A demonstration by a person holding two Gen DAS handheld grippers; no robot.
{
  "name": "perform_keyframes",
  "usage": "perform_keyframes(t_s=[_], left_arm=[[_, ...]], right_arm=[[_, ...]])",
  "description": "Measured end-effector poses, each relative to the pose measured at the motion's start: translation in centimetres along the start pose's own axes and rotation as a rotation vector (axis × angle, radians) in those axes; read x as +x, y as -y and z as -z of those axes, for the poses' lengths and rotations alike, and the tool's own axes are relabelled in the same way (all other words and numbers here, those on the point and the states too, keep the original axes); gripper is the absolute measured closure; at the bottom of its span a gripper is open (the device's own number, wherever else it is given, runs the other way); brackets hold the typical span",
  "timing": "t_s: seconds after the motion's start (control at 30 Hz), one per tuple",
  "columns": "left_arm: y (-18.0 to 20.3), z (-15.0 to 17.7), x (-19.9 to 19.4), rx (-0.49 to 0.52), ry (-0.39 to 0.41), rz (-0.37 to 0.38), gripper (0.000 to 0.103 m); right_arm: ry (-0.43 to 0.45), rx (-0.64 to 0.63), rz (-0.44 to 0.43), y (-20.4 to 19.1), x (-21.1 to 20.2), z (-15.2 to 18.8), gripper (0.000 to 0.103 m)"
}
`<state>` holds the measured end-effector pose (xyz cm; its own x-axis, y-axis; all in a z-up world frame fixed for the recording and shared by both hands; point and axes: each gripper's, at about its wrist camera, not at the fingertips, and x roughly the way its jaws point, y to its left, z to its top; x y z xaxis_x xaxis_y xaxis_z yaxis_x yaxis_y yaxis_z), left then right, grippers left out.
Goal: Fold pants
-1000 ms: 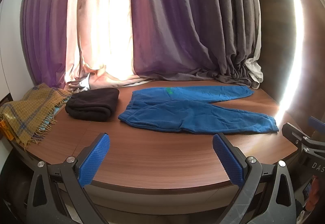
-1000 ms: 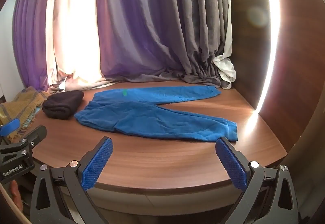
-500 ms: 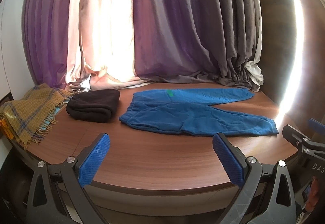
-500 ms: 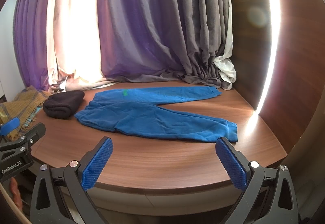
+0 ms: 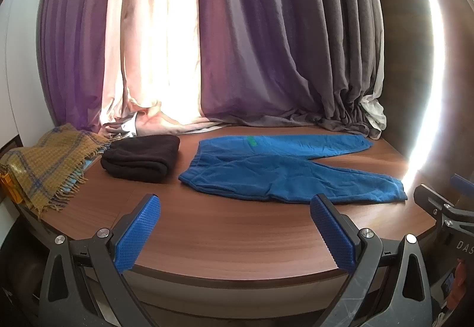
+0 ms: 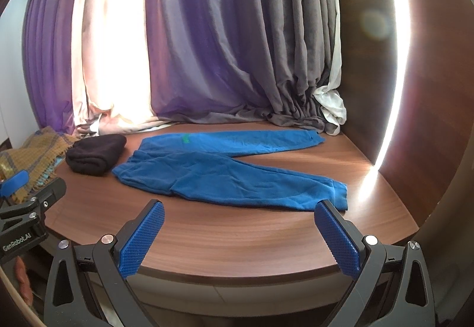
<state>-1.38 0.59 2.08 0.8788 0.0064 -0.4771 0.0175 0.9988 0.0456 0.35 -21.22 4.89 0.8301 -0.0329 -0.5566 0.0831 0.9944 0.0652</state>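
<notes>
Both claws edged forward — blue pants (image 5: 284, 172) flat, untouched.

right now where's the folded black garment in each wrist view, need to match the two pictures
Left wrist view: the folded black garment lies left of centre on the wooden table, between the mustard plaid blanket and the waistband of the blue pants.
Right wrist view: the folded black garment sits farther left, near the picture's edge, again just left of the pants' waistband.
Shared landmark: the green mark on the pants' far leg.
</notes>
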Motion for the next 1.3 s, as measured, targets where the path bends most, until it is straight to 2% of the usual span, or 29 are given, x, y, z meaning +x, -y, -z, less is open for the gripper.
perform_keyframes(t_s=[0.97, 1.3], left_arm=[[-0.2, -0.1, -0.7, -0.001, 0.014, 0.002, 0.0], [-0.6, -0.8, 0.6, 0.001, -0.012, 0.006, 0.0]], right_arm=[[0.01, -0.015, -0.02, -0.3, 0.0, -0.2, 0.001], [-0.007, -0.02, -0.024, -0.8, 1.3, -0.3, 0.001]])
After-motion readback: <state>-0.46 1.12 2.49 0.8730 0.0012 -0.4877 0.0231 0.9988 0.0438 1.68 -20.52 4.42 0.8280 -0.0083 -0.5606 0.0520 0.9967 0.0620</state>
